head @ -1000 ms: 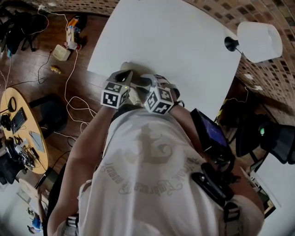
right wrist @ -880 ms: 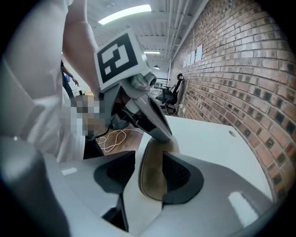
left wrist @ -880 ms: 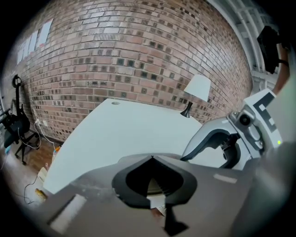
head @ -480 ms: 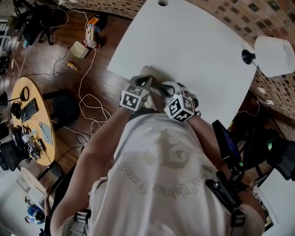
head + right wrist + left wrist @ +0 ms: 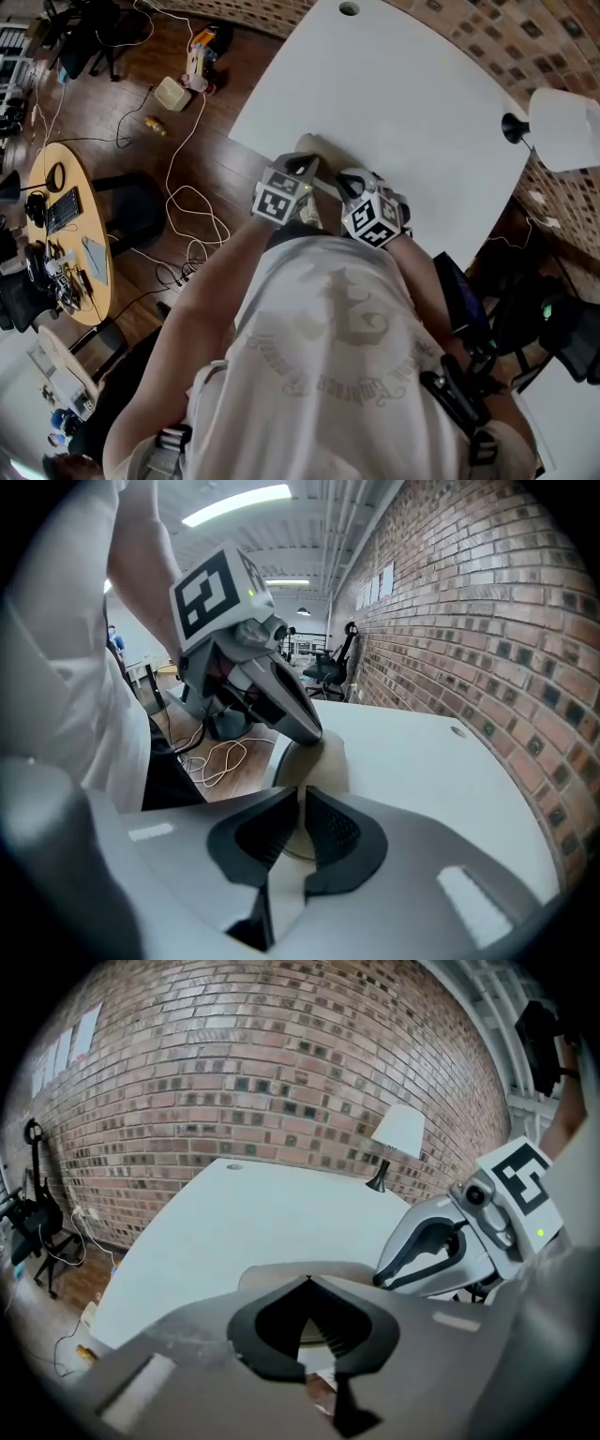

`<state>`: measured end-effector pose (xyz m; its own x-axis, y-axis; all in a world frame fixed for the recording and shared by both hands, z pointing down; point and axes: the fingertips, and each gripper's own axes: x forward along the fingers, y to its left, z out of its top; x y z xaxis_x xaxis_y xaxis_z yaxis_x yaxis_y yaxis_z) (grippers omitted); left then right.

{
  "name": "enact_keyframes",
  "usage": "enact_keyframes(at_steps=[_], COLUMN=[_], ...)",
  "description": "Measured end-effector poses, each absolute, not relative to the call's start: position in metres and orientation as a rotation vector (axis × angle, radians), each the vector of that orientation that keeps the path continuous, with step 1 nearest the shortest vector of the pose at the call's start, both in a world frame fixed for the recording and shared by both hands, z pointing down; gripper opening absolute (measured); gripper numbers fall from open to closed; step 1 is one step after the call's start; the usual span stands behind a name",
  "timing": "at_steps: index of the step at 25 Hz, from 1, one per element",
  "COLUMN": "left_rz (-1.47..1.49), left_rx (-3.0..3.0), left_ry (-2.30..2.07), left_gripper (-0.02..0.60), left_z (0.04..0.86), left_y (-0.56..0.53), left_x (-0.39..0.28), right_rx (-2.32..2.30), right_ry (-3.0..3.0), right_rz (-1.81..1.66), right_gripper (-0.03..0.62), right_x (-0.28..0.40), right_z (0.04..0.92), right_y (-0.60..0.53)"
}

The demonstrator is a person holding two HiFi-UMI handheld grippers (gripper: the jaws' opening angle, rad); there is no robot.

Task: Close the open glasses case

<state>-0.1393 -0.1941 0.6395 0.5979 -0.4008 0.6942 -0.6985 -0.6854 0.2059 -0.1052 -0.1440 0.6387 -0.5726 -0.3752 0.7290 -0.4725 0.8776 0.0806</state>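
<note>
A wooden floor (image 5: pixel 122 131) strewn with cables (image 5: pixel 187 206) is seen at the left of the head view, with a small round table (image 5: pixel 56 253) crowded with gear. Next to it stands a white table (image 5: pixel 412 103), backed by a brick wall (image 5: pixel 281 1072). At the near edge of the white table the left gripper (image 5: pixel 307 1283) is held slanting down, its jaws brought together at the tips, and its tip is set against the beige glasses case (image 5: pixel 323 761). The case lies on the table just in from that edge, between and under the two gripper tips; whether its lid is down cannot be made out. The right gripper (image 5: pixel 300 794) is held just beside the left one. Its jaws have just been closing and are left with only a thin slit; nothing is clearly seen pinched in it, and the case shows behind them. A white-shaded lamp (image 5: pixel 562 117) is seen at the far right.
</note>
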Motion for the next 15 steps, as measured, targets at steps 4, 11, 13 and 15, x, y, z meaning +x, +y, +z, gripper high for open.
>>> enact_keyframes(at_steps=[4,11,13,15], left_rz=[0.85,0.718,0.645,0.592], left_rx=[2.315,2.288,2.261,2.229], left_ry=[-0.943,-1.069,-1.105,-1.144], left_gripper=[0.005,0.005,0.005,0.005], left_z=[0.64,0.611,0.6,0.593], left_y=[-0.207,-0.21,-0.201,-0.19], left_x=[-0.143,-0.153,-0.156,-0.161], right_rx=[0.615,0.588,0.608,0.628], right_ry=[-2.251,-2.331,-2.393,-2.449], right_rz=[0.126,0.154,0.192,0.222], right_gripper=[0.035,0.034,0.034,0.034], right_x=[-0.109,-0.108,-0.103,-0.097], right_z=[0.639,0.635,0.627,0.615], right_y=[-0.155,-0.164,-0.166,-0.171])
